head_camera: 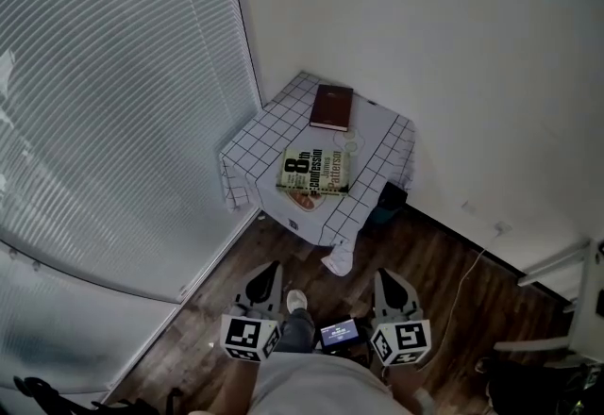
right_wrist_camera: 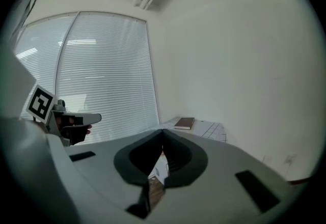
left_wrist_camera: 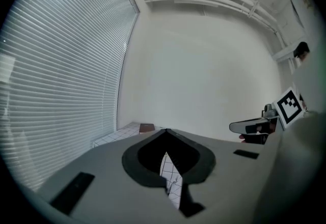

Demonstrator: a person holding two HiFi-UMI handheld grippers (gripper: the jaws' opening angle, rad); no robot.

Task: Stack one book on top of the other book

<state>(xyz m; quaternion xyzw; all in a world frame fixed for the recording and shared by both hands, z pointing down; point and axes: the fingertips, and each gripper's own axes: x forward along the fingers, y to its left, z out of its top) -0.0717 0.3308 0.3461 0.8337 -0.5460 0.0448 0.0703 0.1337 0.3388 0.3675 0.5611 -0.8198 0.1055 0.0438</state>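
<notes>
A dark red book lies at the far end of a small table covered in a white grid cloth. A second book with a green and white cover lies nearer, close to the table's front edge. Both grippers hang low and well short of the table, above the wooden floor. My left gripper is shut and empty. My right gripper is shut and empty too. In the left gripper view the red book shows just over the jaws; in the right gripper view the red book lies on the cloth.
The table stands in a corner between a blind-covered window and a white wall. A dark object sits on the floor by the table's right side. A white cable runs across the floor. White furniture stands at the right.
</notes>
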